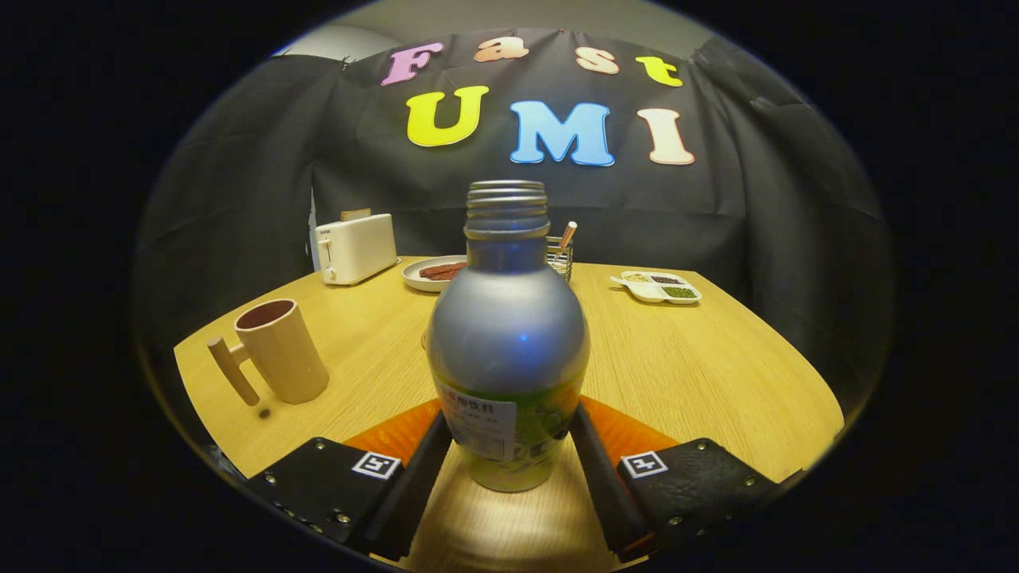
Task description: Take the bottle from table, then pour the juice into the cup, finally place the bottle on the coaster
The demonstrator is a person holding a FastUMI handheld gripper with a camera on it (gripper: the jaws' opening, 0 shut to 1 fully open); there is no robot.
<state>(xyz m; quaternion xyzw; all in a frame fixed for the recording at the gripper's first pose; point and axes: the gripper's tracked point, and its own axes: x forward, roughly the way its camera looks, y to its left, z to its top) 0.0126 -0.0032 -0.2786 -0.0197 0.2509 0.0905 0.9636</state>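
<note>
- Gripper view: black cloth walls the booth behind a rounded, pale wood-grain table [716,374].
- Silver bottle [508,334], uncapped with a threaded neck, stands upright between the tongs [509,458]; both fingers seem to press its labelled base.
- Beige faceted cup [279,350] with a peg handle stands off to the left.
- Beyond: white toaster [354,248], plate [430,273], wire holder [561,255], divided tray [657,287].

On the round light-wood table [716,374], a white plastic toaster [356,248] holding bread sits far left, right of it a white plate of reddish strips [434,273], then a wire utensil holder [562,256], then a white divided dish [657,287].
</note>
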